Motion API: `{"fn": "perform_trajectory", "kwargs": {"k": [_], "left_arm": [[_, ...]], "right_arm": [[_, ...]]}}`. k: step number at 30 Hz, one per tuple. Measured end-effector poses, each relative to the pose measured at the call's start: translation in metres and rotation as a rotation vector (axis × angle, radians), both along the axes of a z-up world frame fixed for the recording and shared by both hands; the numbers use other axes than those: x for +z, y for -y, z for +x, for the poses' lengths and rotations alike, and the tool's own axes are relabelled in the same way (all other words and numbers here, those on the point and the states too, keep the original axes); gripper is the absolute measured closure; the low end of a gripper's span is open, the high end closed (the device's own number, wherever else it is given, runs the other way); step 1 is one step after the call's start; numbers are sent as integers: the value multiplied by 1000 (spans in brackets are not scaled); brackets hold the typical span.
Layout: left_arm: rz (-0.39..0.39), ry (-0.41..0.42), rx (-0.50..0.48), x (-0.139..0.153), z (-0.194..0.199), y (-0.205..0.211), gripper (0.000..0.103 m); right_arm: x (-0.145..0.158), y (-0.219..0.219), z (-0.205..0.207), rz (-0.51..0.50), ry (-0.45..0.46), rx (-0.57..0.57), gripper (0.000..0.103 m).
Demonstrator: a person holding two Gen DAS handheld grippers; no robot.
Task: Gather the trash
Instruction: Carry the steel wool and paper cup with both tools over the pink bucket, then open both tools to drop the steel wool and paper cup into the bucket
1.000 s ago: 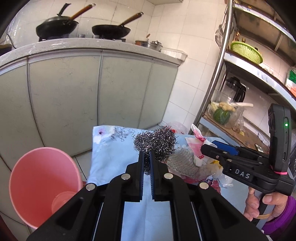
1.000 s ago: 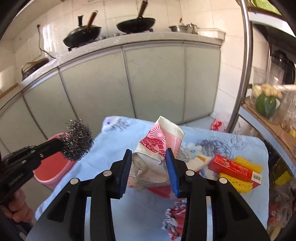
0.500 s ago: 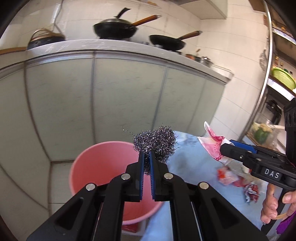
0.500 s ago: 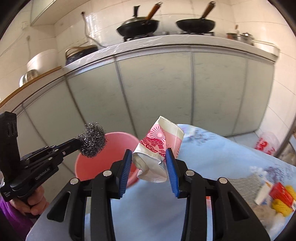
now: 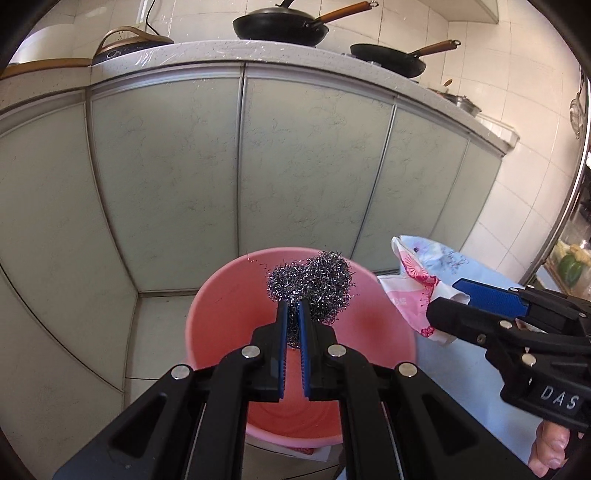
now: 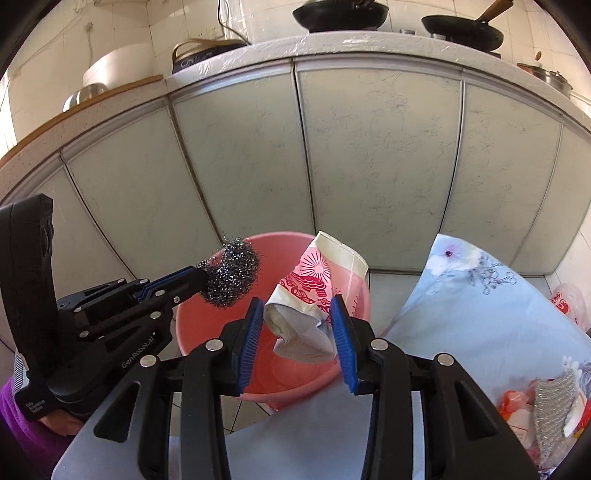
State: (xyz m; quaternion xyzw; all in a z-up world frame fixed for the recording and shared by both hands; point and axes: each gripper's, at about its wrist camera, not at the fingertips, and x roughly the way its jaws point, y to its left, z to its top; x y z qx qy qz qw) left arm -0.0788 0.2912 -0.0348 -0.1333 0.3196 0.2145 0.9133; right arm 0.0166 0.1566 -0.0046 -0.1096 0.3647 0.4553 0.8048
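A pink bucket [image 5: 221,314] [image 6: 192,332] stands on the floor by the table's corner. Over its mouth my left gripper [image 5: 291,310] [image 6: 203,278] is shut on a ball of steel wool [image 5: 314,280] [image 6: 231,273]. My right gripper [image 6: 298,310] [image 5: 448,304] is shut on a crushed paper cup [image 6: 314,291] [image 5: 413,291], white with a red and pink print, held above the bucket's right rim. The two grippers hang side by side, apart from each other.
Grey cabinet doors [image 5: 295,166] rise close behind the bucket, under a counter with woks [image 5: 280,22]. The table with a pale blue flowered cloth [image 6: 480,314] lies at right, with more wrappers and a scouring cloth [image 6: 550,410] on it. A metal rack post [image 5: 576,184] stands at far right.
Both grippers have swung left from over the table to above the pink bucket, carrying the steel wool and the paper cup. Both grips look unchanged.
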Motion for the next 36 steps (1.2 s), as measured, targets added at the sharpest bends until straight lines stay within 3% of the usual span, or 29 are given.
{"fn": "perform_trajectory", "kwargs": {"k": [5, 17, 24, 26, 29, 32, 36], "left_arm": [[24, -61, 22, -17, 11, -2, 97], [-10, -154, 55, -48, 20, -7, 94], [-34, -158, 58, -54, 19, -11, 91], [-44, -152, 58, -54, 17, -11, 78], [-49, -133, 49, -50, 15, -11, 71], [-42, -122, 44, -46, 13, -10, 69], [-33, -107, 49, -37, 10, -9, 69]], "right_arm": [[-23, -10, -1, -55, -37, 16, 65], [-46, -22, 5, -113, -54, 25, 65], [-57, -23, 16, -115, -98, 17, 64], [-59, -23, 17, -120, -111, 16, 63], [-60, -23, 20, -114, -131, 19, 63], [-56, -21, 20, -98, -130, 22, 52], [-48, -16, 18, -80, -104, 25, 51]]}}
